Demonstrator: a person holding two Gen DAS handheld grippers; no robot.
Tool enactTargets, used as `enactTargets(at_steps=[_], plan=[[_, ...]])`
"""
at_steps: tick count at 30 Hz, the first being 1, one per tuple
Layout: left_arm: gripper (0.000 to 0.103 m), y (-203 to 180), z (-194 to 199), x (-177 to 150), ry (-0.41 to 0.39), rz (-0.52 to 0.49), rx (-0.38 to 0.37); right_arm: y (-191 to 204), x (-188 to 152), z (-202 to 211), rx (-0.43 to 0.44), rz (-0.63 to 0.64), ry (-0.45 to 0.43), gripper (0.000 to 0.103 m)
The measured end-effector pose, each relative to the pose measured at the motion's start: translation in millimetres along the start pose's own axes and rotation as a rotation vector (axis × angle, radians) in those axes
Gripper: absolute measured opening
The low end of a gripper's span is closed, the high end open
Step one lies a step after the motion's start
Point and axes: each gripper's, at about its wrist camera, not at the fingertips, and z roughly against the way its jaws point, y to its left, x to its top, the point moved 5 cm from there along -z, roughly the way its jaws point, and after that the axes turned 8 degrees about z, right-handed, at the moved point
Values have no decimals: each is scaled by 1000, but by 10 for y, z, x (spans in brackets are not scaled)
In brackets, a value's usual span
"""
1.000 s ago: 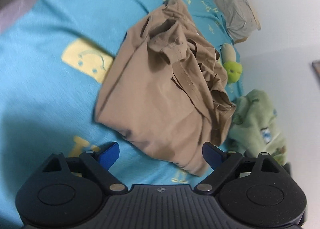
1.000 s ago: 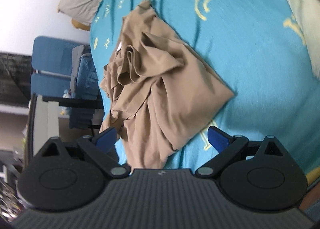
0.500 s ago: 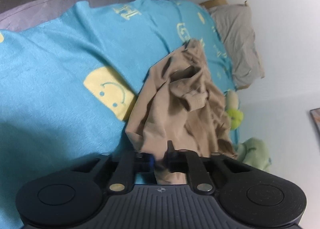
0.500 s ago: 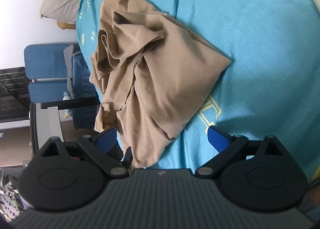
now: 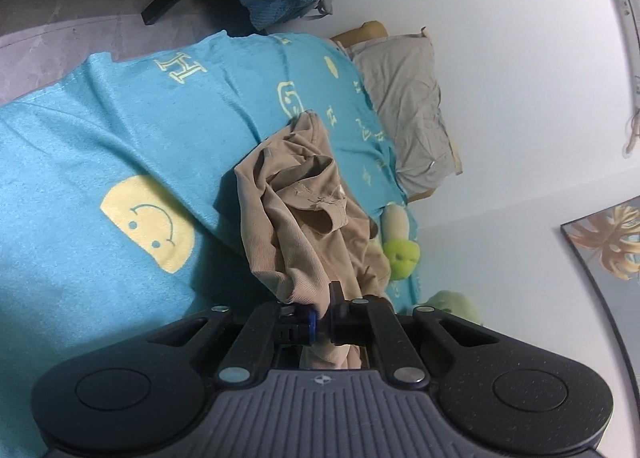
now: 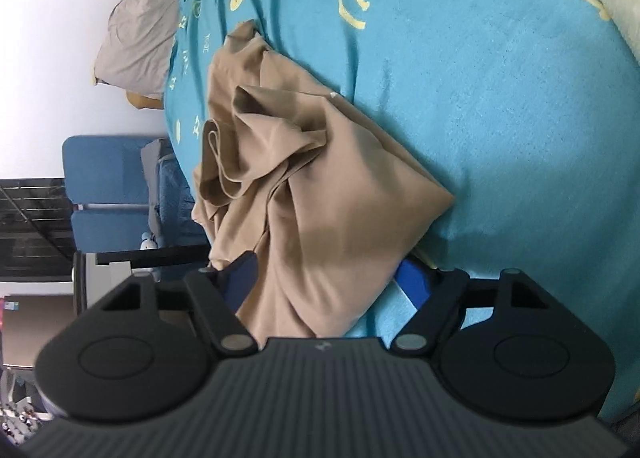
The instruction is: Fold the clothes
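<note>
Since a second ago the left gripper (image 5: pixel 322 320) has closed: its fingers, then wide apart, are now pinched together on the near edge of the tan garment (image 5: pixel 308 234), and that edge is drawn up off the bed (image 5: pixel 80 145). The right gripper (image 6: pixel 328 278) has come closer to the cloth, its fingers spread either side of the garment's near hem (image 6: pixel 320 298) and not gripping anything.

The garment lies crumpled in the middle of the bed's blue cover, well short of the grey pillow (image 5: pixel 408 105) and the green soft toy (image 5: pixel 402 254) at the far end.

To do this step well, the right gripper should likely close on the hem it straddles, taking one layer rather than a bunch. Then both should lift and draw apart so the cloth hangs flat before any fold. A pull from the left side alone would probably just drag the heap.

Its long axis runs near to far, towards the pillow, with a narrow tip at the far end and the broad hem near. Which end is the collar I cannot tell.
</note>
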Motion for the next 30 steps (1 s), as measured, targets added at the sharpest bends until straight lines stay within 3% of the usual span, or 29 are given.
enactTargets(at_steps=[4,6,9,11,13,17,22,30], plan=[[5,-14,10,1,-1,-1,-5,35,-47,-75,27,7,41,76],[6,-5,10,8,-1,3,-3,66,-35,-83,12,44,23,70],[5,2,18,22,-4,3,-4,58,-6,-57,-1,41,-11,48],[5,-15,22,30,-7,-6,-8,76,13,-16,-10,65,-37,23],[5,-44,46,23,-11,-25,-13,159,18,54,-13,130,-75,17],[5,-187,186,3,-25,-77,-44,444,24,246,25,279,-162,14],[5,-447,524,-24,-44,-111,-92,599,-41,518,88,297,-174,13],[5,-652,1354,-401,-27,-85,-140,681,-516,1223,76,395,-195,13]])
